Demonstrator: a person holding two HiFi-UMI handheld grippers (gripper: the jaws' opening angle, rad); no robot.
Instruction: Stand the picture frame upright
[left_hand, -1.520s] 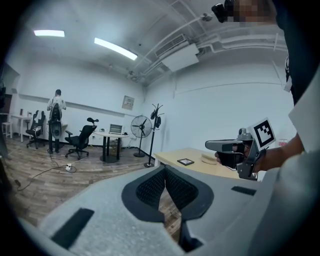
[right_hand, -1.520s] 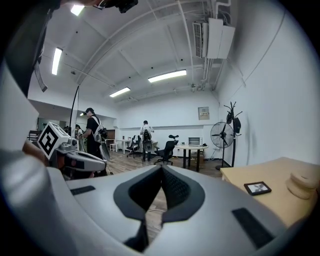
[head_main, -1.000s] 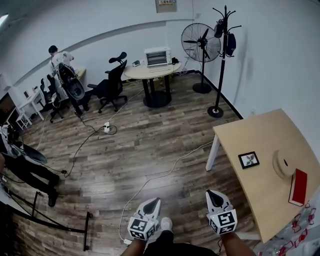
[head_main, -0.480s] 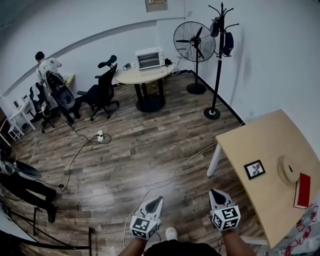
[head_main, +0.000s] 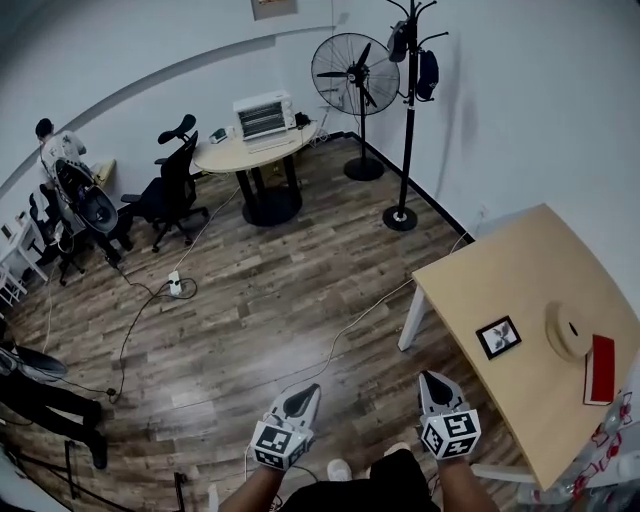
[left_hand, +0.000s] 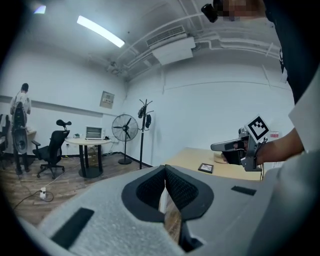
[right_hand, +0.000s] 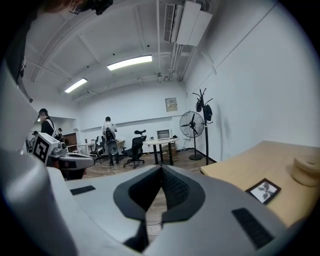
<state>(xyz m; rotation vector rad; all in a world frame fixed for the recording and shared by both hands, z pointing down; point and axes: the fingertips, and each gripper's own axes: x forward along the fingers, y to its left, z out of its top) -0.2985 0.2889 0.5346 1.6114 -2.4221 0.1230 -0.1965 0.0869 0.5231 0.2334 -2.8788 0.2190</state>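
Evidently the picture frame (head_main: 497, 337) is lying flat on the table (head_main: 500, 270) at right, so the left gripper (head_main: 303, 400) and right gripper (head_main: 431, 384) are hanging over the floor to its left, jaws closed and empty, with the approach not yet made.

Picture frame (head_main: 497, 337) on table (head_main: 500, 265) — fan (head_main: 355, 75) behind.

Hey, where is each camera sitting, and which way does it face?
Head view: on the person's head, facing steeply down at floor and table; left gripper and right gripper show.
Left gripper view: on the left gripper, along its shut jaws toward the table; right gripper shows.
Right gripper view: along its shut jaws into the room; left gripper shows.
Shared: all show the picture frame.
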